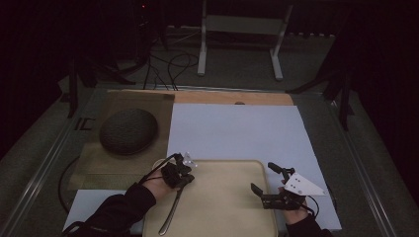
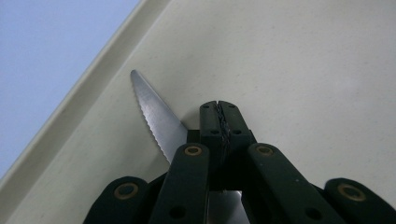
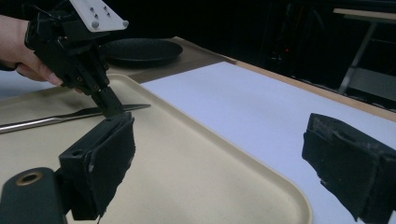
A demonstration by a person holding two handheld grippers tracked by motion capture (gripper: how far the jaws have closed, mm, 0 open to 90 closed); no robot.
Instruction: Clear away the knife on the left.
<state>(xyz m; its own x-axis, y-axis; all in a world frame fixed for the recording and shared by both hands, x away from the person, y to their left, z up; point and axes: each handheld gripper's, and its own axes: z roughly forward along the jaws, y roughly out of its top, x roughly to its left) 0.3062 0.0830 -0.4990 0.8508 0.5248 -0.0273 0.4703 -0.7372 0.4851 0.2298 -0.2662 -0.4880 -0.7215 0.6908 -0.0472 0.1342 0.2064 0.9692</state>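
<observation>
The table (image 1: 237, 97) runs away from the person, its wooden far edge showing at 12 o'clock in the high view. A white sheet (image 1: 237, 133) covers most of its middle and right. At 10 o'clock lies a brown mat (image 1: 133, 106), and on it sits a dark round plate (image 1: 128, 131).

Toward 6 o'clock a beige tray (image 1: 222, 202) rests on the white sheet, its raised rim rounded at the corners. In the right gripper view the tray (image 3: 196, 154) spreads under both grippers, with the plate (image 3: 140, 50) beyond it at about 11 o'clock.

The left gripper (image 1: 184, 174) is at the tray's far left corner, held by the person's left hand (image 1: 159, 186), a dark sleeve behind it. Its 2 jaws are pressed together, tips meeting, and they bear down on a knife (image 1: 173, 210) that lies flat on the tray. In the left gripper view the gripper (image 2: 219, 112) covers the blade near its middle, and the knife (image 2: 152, 114) shows a serrated edge and a point aimed at 11 o'clock, toward the rim. Whether the blade is pinched between the jaws or merely under them, I cannot tell.

The right gripper (image 1: 267, 178) hovers at the tray's right edge, about 4 o'clock, jaws spread wide with nothing between them. In its own view the right gripper (image 3: 233, 163) has 1 padded jaw over the tray and 1 over the white sheet.
</observation>
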